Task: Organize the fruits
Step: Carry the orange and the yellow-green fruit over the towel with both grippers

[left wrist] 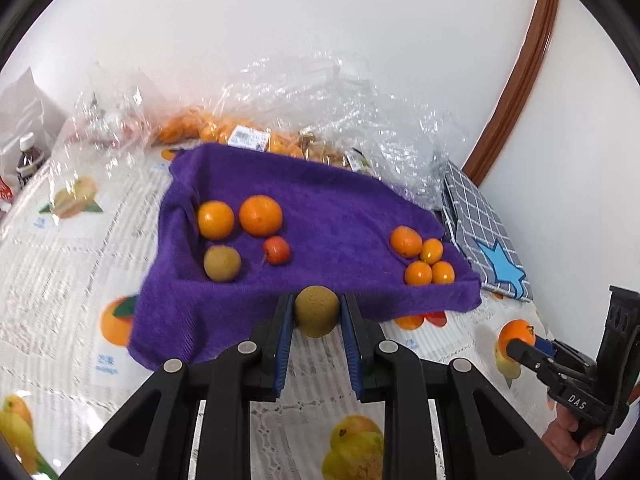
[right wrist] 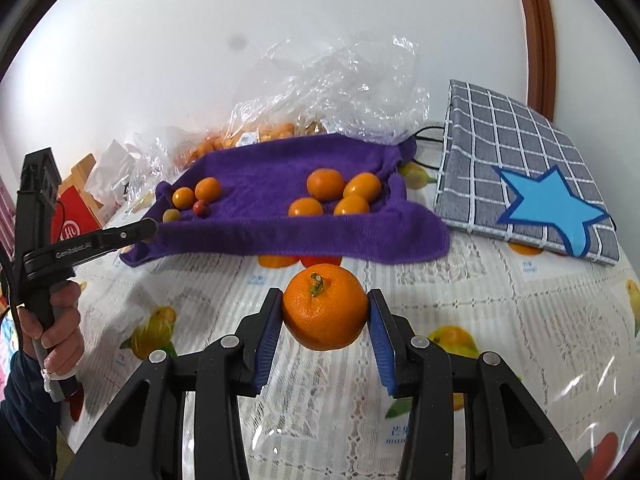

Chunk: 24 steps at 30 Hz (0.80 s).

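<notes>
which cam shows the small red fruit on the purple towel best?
Left wrist view: the small red fruit sits near frame centre on the purple towel, large and unobstructed beside the brown fruit. In the right wrist view it is tiny, far left, half hidden among neighbours.

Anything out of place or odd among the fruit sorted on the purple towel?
One thing: the left pile on the purple towel mixes kinds: two oranges, a brown fruit and a small red fruit. The right pile is all orange citrus. Nothing looks spilled or damaged.
</notes>
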Tool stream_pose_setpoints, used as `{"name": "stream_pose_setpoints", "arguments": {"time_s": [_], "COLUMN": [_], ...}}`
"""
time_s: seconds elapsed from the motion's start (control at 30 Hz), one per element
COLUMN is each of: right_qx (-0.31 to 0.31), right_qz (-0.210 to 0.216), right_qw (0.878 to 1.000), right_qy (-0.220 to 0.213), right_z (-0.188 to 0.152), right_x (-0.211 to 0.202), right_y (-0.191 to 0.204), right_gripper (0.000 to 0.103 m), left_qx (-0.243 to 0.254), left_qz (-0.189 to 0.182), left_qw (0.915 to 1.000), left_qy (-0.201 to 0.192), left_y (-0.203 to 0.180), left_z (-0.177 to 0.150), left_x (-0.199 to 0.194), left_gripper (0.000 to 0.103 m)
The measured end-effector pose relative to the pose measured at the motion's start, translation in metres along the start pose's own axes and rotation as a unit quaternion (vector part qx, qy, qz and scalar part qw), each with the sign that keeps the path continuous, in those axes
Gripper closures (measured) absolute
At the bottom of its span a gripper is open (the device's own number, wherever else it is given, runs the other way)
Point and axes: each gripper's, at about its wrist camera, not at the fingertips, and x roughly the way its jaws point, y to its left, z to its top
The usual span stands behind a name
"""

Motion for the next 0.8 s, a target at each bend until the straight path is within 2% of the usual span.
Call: {"name": "stream_pose_setpoints", "arguments": {"time_s": [0.23,0.43,0.57,0.8], "right_qx": [-0.014,-0.021,-0.022,-0.008], "right_qz": [-0.001,0.007,0.0,-0.002], "right_qw": [1.0,1.0,0.999,0.999], "right_qy": [-0.007,-0.021,-0.028,-0.04], "right_z": [0.016,0.042,0.06,0.086], "right_x": [0.003,0.007,0.014,0.029], "right_y": [0.008,0.016,0.021,0.023], "right_gripper": [0.061,0.061,0.061,0.061], "left_qx": [-0.027,-0.022,-0.035,-0.052], "left_qz": [-0.014,0.015,0.004,0.021], "left_qw": [0.9995,0.9992,0.998,0.9972], "left_qy": [-0.012,-0.028,-0.053,-0.05], "left_y": [0.01,0.014,0.021,0.039], "left_z": [0.024,0.043,0.054,0.069], "left_x": [-0.013,-0.018,-0.019,-0.004], "left_gripper": [0.08,0.08,0.08,0.08]}}
